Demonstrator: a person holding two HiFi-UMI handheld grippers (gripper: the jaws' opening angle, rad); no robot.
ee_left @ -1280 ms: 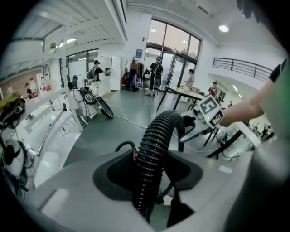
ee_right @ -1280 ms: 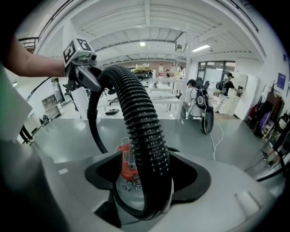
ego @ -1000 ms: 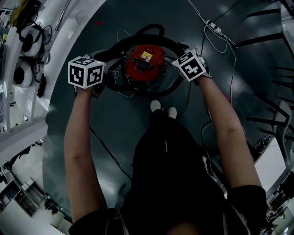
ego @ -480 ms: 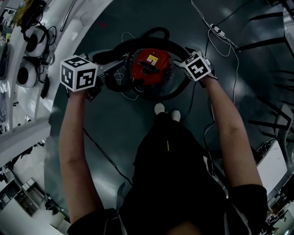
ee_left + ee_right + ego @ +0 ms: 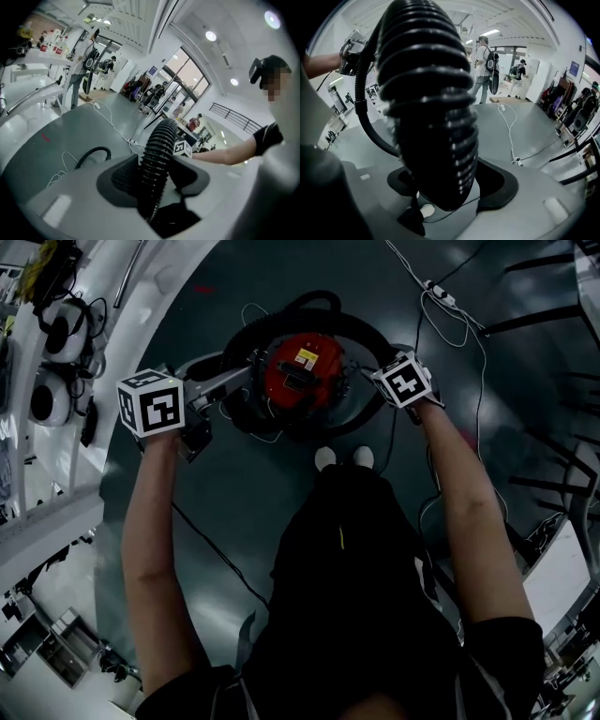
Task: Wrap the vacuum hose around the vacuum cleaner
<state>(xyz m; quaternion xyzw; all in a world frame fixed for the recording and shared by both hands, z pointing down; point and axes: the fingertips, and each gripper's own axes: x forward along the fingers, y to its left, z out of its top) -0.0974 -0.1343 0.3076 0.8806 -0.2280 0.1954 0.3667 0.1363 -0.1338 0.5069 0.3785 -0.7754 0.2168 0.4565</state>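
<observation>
Grey-green floor [image 5: 234, 512], glossy, fills most of head view. Person stands on it w/ both arms stretched fwd, white shoes [image 5: 323, 457] just short of the vacuum cleaner [image 5: 302, 371]. Vacuum cleaner is round w/ a red top and sits on the floor straight ahead of the feet, btwn the two grippers. Black ribbed hose [image 5: 349, 322] curls round it, w/ an arc over the far side and then down both flanks, close to the body. Left gripper [image 5: 154, 179] is at the cleaner's left side, pads closed on the hose, which runs up btwn them and away in left gripper view. Right gripper [image 5: 450, 183] is at the cleaner's right side, also clamped on the hose. The ribbed tube fills the middle of right gripper view, w/ a dark pad on either side. Each gripper carries a white cube w/ black square markers, left cube [image 5: 150, 402] and right cube [image 5: 403, 381]; these are patterns only, not letters. Corded white plug strip [image 5: 439, 298] lies on the floor beyond the right gripper. Yellow label [image 5: 304, 357] on the red top has dark print, too small to read.
</observation>
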